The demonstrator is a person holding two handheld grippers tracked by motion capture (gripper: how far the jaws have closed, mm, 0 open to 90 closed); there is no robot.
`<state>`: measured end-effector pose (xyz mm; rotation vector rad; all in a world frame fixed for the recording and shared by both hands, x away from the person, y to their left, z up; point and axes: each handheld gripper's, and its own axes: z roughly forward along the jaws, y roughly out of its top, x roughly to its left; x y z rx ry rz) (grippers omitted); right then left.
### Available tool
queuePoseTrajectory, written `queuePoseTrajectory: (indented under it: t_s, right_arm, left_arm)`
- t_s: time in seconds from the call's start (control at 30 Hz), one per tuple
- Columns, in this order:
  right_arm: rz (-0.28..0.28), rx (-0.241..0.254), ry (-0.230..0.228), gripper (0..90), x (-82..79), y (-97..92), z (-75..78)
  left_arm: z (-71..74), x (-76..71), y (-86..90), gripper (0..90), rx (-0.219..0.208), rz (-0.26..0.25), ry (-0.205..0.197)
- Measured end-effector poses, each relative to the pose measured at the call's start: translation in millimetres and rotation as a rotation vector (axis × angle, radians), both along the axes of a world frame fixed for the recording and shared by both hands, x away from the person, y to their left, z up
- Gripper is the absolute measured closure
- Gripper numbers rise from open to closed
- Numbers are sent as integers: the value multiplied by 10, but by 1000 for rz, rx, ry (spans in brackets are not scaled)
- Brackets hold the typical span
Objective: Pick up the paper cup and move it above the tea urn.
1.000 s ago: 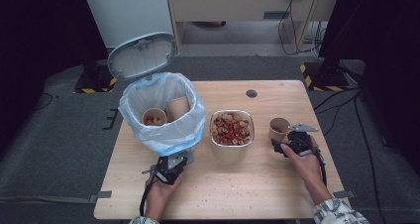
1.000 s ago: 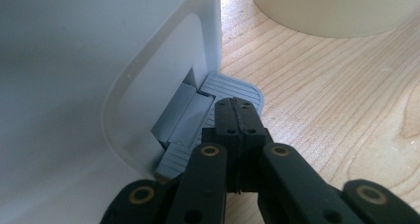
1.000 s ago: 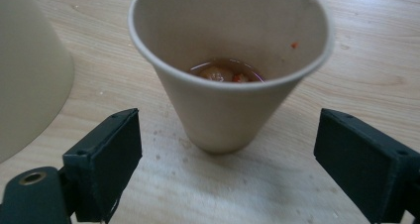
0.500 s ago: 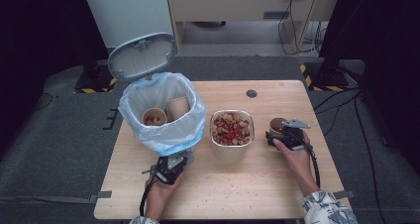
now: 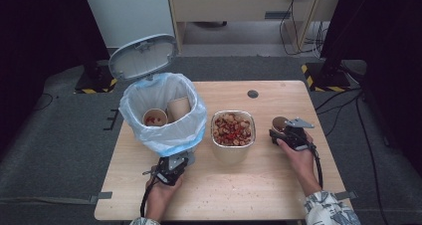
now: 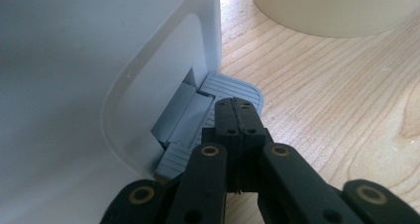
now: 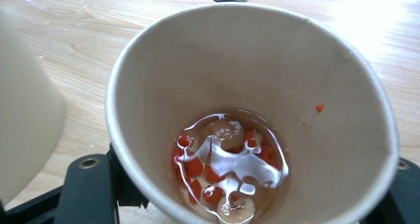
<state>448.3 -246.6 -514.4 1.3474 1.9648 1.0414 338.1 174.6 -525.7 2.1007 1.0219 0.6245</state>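
1. The left gripper [image 5: 171, 169] is seen at the near edge of the bench [image 5: 259, 195], its jaws pressed together with nothing between them, the tips resting on the grey pedal [image 6: 233, 87] at the foot of the white bin [image 5: 164, 118]; the bin's lid [image 5: 143, 56] stands open, and a slip off the ribbed pedal would probably let it drop

2. The right gripper [image 5: 287, 134] is held at the bench's right side, its jaws just closed in and now clamped on the paper cup [image 7: 257, 110], which stands on the wood just beside the food container [image 5: 233, 130]

3. Liquid with red bits and pale slices is seen in the cup's bottom; a spill over the bench is judged likely if the cup is tilted early or lifted with a jerk

4. The thin wall could be buckled by too hard a squeeze, and the cup could then slide out of the grip

5. The food container, filled with mixed pieces, stands between the cup and the bin, so a low carry could strike its rim; a raised path over it is judged safer

6. Two discarded cups [image 5: 166, 113] already lie in the blue liner, leaving less room for a clean drop

7. Farther off, a dark round cap [image 5: 253, 93] is set into the bench, well apart from the work
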Motion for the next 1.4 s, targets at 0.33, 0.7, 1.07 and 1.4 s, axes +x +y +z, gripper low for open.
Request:
queuePoseTrajectory:
  t_s: [0.33, 0.7, 1.07, 1.4]
  right_arm:
    - [110, -41, -3, 325, -56, 81, 197]
    - [212, -67, -10, 330, 37, 115, 607]
    - [298, -120, -49, 333, 159, 269, 966]
    - [355, -115, -94, 336, 295, 345, 1275]
  left_arm:
    - [1, 1, 2, 897, 0, -2, 1]
    - [0, 1, -2, 898, 1, -1, -2]
    - [1, -1, -3, 898, 3, -2, -2]
    - [4, 2, 2, 898, -1, -1, 4]
